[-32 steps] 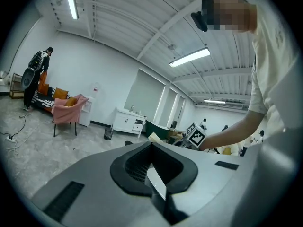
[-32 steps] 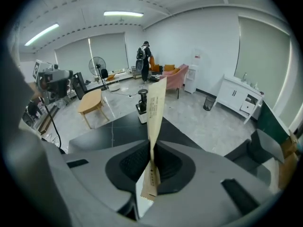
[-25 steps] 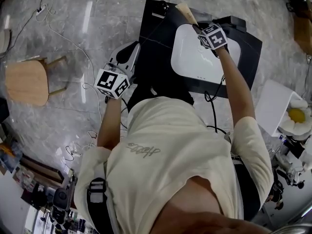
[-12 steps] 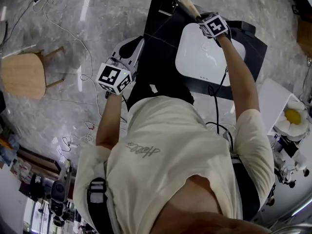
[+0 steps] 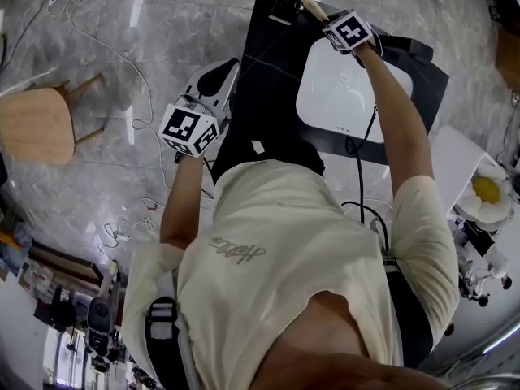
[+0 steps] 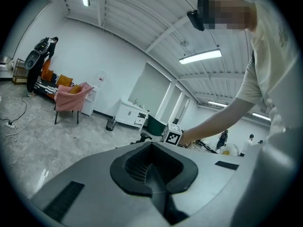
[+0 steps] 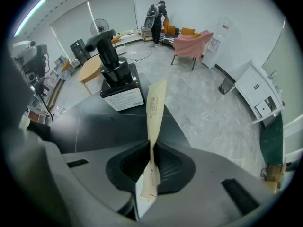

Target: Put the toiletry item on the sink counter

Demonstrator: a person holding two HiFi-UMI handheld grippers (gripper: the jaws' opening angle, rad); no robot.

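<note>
The right gripper [image 7: 152, 163] is found clamped on a thin cream sachet [image 7: 155, 110] at the black counter's [image 7: 90, 126] far edge. A dark pump bottle [image 7: 118, 82] is shown in its view alone, and the white basin [image 5: 341, 88] in the head view alone. The left gripper's [image 6: 154, 181] jaws are pressed together, empty.

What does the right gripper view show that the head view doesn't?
Only the right gripper view: the right tongs pinched shut on the beige packet, seen up close, and a pink chair far behind. Only the head view: the white sink basin and the left tongs. Both: the packet and the black counter.
</note>
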